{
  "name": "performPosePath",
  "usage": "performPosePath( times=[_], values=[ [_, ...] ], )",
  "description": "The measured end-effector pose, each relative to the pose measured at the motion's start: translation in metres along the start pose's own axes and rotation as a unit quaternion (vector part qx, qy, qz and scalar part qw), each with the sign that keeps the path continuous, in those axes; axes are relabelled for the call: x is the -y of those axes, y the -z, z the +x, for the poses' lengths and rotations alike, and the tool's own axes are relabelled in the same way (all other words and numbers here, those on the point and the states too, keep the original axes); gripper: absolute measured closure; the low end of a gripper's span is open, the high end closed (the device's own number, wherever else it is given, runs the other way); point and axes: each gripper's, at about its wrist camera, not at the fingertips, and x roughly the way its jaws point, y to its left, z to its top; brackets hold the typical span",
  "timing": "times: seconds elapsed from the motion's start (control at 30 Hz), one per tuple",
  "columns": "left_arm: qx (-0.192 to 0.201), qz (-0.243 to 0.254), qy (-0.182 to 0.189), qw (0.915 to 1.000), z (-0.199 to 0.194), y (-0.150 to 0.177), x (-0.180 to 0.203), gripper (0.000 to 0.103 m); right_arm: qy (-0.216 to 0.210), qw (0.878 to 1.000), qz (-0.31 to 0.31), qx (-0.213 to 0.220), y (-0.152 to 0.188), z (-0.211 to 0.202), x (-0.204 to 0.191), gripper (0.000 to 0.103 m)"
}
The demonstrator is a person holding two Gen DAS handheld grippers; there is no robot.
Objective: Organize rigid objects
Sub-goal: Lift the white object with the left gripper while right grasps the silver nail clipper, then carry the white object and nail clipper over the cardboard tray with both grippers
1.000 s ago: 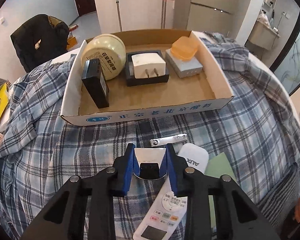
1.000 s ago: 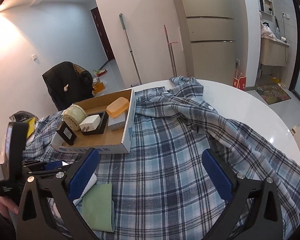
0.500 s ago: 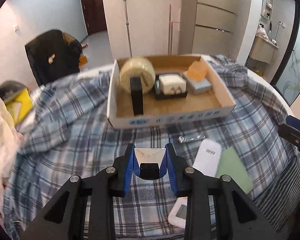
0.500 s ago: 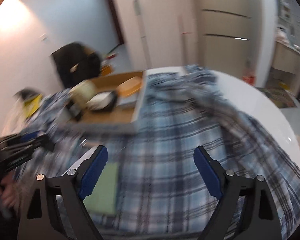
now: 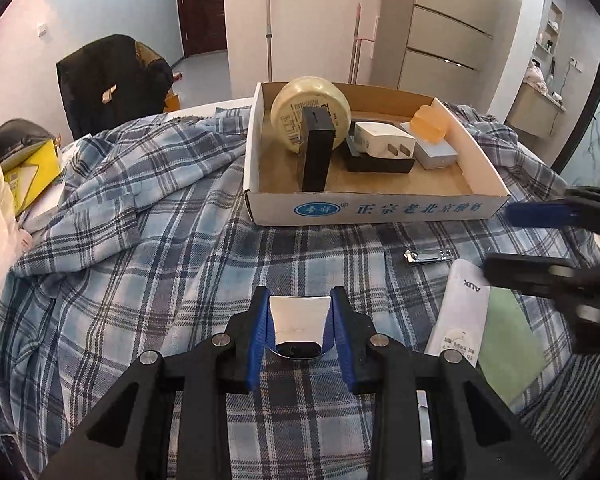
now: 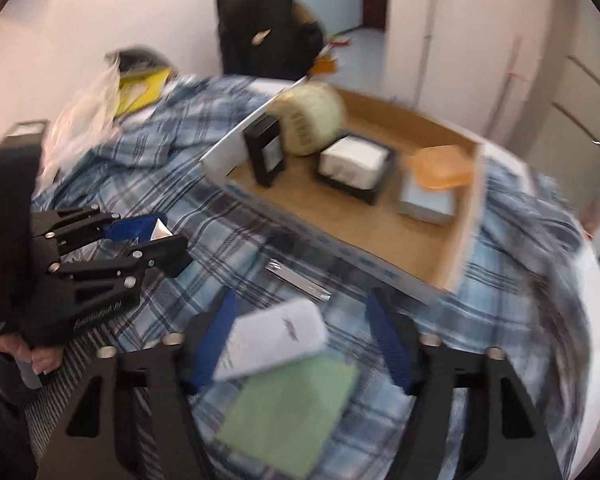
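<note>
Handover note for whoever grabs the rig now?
Left hand-held gripper: shut on a shiny metal piece, above the plaid cloth.
Right hand-held gripper: jaws just been closing, open around the white remote, pads not pressing yet.
Done: jar, black block, charger, orange box sit in the tray.
Left: metal piece, remote, nail clipper, green pad outside the tray.

The right tool point(image 6: 300, 340) has swung over the remote point(image 6: 276, 338), its jaws narrowing.
</note>
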Motion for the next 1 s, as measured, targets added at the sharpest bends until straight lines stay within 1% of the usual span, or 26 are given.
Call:
performPosePath(
  times=[0.03,0.1,0.17,0.27,0.33,0.4,0.5,0.53,0.57,0.6,0.63,0.77,0.9,1.0],
  values=[
    [0.001,0.003,-0.001,1.0,0.0,0.001,0.002,0.07,-0.011,1.0,0.004,-0.013,-0.003,0.01,0.001,0.058],
    [0.003,0.002,-0.001,1.0,-0.001,0.002,0.003,0.07,-0.026,0.999,0.012,-0.024,-0.005,0.024,0.006,0.066],
    [0.007,-0.004,-0.003,1.0,-0.001,0.003,0.003,0.07,-0.039,0.999,0.004,-0.018,-0.007,0.029,0.006,0.068],
    [0.004,-0.014,0.009,0.9998,-0.001,0.002,-0.001,0.07,-0.061,0.998,-0.027,-0.007,-0.009,0.034,0.004,0.068],
    [0.004,-0.016,0.012,0.9998,-0.001,0.002,-0.001,0.07,-0.075,0.997,-0.018,-0.02,-0.012,0.041,0.009,0.07],
    [0.004,-0.012,0.013,0.9998,-0.001,0.003,0.0,0.07,-0.068,0.997,-0.016,-0.024,-0.013,0.046,0.011,0.073],
    [0.003,-0.005,0.014,0.9999,-0.001,0.002,0.003,0.07,-0.06,0.997,-0.038,-0.026,-0.009,0.047,0.008,0.077],
    [0.003,-0.003,0.013,0.9999,-0.001,0.003,0.004,0.07,-0.053,0.997,-0.042,-0.022,-0.008,0.047,0.008,0.084],
    [0.003,-0.003,0.013,0.9999,-0.001,0.003,0.004,0.07,-0.044,0.998,-0.049,-0.02,-0.008,0.046,0.007,0.086],
    [0.003,-0.003,0.014,0.9999,-0.001,0.003,0.004,0.07,-0.037,0.998,-0.053,-0.015,-0.007,0.046,0.008,0.092],
    [0.002,-0.004,0.014,0.9999,-0.001,0.002,0.004,0.07,-0.031,0.998,-0.052,-0.008,-0.007,0.044,0.009,0.094],
    [0.002,-0.002,0.016,0.9999,-0.001,0.003,0.003,0.07,-0.019,0.999,-0.036,-0.008,0.002,0.035,0.018,0.094],
    [0.002,0.001,0.014,0.9999,-0.001,0.004,0.004,0.07,0.007,1.0,-0.018,-0.003,0.012,0.025,0.027,0.094],
    [0.002,0.001,0.014,0.9999,-0.001,0.004,0.005,0.07,-0.004,1.0,-0.008,-0.01,0.012,0.029,0.034,0.094]
  ],
)
